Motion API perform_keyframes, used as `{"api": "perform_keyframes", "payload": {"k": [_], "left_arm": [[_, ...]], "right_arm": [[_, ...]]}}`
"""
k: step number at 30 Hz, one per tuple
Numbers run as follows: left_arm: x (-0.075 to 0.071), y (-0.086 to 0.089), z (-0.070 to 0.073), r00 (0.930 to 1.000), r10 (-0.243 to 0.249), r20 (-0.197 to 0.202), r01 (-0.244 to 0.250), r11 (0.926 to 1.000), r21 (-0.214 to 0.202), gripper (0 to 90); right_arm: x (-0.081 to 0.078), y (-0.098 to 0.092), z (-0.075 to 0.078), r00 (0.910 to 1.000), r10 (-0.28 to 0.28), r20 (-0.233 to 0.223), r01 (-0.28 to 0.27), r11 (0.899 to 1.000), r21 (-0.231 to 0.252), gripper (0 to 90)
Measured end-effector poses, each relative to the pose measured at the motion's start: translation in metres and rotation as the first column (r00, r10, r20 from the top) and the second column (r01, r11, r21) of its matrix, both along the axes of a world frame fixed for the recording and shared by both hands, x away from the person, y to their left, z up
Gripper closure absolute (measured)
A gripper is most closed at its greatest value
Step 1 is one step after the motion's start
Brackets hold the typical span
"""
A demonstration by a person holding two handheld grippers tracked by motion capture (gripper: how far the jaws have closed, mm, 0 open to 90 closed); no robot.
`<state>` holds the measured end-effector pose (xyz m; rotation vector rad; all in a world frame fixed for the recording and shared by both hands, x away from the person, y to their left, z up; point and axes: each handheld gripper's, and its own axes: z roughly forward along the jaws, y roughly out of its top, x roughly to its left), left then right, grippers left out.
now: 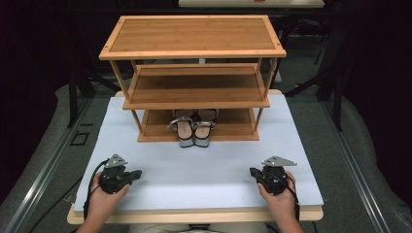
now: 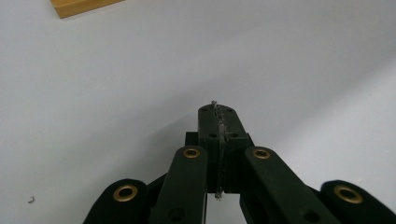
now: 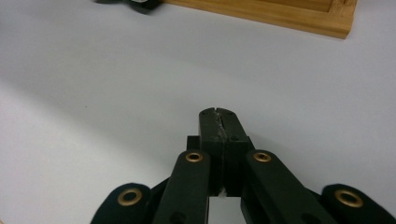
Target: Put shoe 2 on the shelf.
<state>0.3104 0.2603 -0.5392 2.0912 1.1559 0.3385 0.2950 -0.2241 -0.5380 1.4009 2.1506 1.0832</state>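
Sandals [image 1: 194, 130] sit paired on the rack's [image 1: 194, 92] bottom shelf, toes toward the person, midway ahead of both grippers; left gripper [image 1: 137, 173] and right gripper [image 1: 252, 171] have jaws together, empty.

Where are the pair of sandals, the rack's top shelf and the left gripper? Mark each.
pair of sandals [image 1: 193, 130], high view, on the straps.
top shelf [image 1: 193, 35], high view, middle of the board.
left gripper [image 2: 218, 122], left gripper view, seam between its closed jaws.
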Motion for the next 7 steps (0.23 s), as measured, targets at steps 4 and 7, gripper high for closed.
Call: {"api": "perform_keyframes", "payload": {"k": [4,7], "left_arm": [[-0.001,0.0001,-0.0023,0.9999,0.012,0.005,-0.012,0.9999,-0.001,86.9],[-0.0002,0.0009,-0.0039,0.9998,0.019,0.008,-0.019,0.9997,-0.015,75.7]], "right_arm": [[-0.0014,0.0006,-0.0043,1.0,-0.007,-0.002,0.007,1.0,-0.005,81.8],[0.0,0.0006,-0.0071,0.9999,-0.013,0.003,0.013,1.0,-0.01,69.9]]}}
